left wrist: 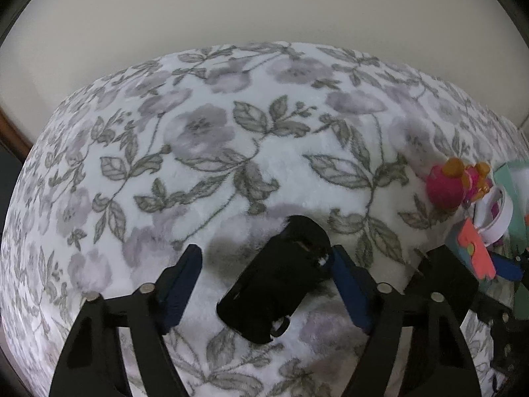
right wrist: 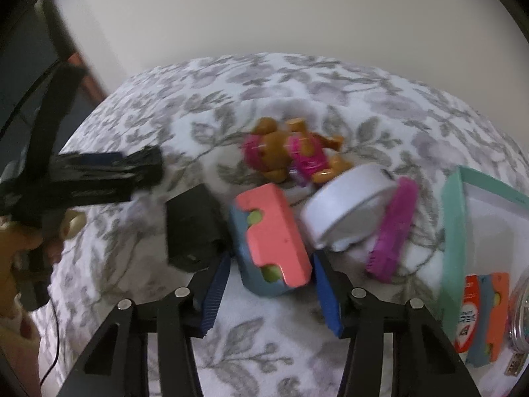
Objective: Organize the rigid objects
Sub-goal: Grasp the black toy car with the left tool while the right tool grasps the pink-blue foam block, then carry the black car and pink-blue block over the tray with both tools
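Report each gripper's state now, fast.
Left gripper: open around the black case; only one pad touches it.
Right gripper: closed on the coral-and-blue block.

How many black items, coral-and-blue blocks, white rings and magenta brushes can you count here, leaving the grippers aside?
Black items: 2
Coral-and-blue blocks: 2
White rings: 1
Magenta brushes: 1
Total: 6
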A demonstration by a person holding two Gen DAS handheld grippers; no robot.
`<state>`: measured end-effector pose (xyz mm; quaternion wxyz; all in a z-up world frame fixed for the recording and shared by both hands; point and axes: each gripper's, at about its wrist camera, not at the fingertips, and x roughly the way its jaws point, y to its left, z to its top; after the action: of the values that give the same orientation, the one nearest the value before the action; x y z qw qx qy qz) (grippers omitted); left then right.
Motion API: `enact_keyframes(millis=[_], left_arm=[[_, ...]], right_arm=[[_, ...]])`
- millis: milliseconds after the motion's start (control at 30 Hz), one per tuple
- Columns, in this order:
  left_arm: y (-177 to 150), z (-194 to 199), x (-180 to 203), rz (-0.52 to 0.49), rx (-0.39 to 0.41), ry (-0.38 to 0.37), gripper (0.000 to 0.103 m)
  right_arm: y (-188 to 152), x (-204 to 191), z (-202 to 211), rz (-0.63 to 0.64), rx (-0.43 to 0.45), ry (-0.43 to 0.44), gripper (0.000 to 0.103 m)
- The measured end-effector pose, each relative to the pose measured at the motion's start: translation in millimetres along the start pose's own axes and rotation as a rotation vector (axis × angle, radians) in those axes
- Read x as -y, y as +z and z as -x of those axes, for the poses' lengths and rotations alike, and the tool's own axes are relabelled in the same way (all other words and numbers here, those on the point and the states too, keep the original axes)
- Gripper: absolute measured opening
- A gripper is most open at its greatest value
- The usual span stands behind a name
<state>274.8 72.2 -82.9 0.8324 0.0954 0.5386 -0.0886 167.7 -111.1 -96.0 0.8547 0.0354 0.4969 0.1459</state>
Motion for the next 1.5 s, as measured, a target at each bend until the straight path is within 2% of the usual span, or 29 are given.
enact_keyframes(millis=[67,233,500,600,667,733,900,1100,1267,1500], left_arm=[[1,-1,2,-0.009,0.004,-0.011,0.073],[1,0,3,-0.003,0.004,-0.043,0.059],[0,0,3,0.022,0.011,-0.046,0.057],[-3,1,3,0.047,0.011,-0.038,0.055],[-4,3,3,0.067,0.002,-0.032,0.049],[-4,6,4,0.090,-0.013,-0.031,0.035],[-8,10,10,0.119,-0.045,-0.018,0.035],[-17,25,18,0.174,-0.056,-0.049,0.035],[-14,58,26,0.223,-0.007,-0.065,0.035],[1,132,63,0.260,0.143,-0.161,0.035]], right_arm=[[0,-6,-1,0.020,-0.011,0.043,0.051],[0,-15,-7,0.045,-0.003,-0.005,0.048],[2,-28,-17,0.108,0.017,-0.128,0.047],[2,-28,-17,0.099,0.028,-0.136,0.047],[2,-26,-17,0.086,0.032,-0.135,0.045],[2,-27,-16,0.073,0.029,-0.141,0.045],[0,-26,-12,0.030,0.001,-0.135,0.045],[-3,-19,2,-0.040,-0.013,-0.098,0.045],[1,-14,27,-0.089,0.016,-0.078,0.044],[12,9,96,-0.145,0.144,-0.121,0.044]])
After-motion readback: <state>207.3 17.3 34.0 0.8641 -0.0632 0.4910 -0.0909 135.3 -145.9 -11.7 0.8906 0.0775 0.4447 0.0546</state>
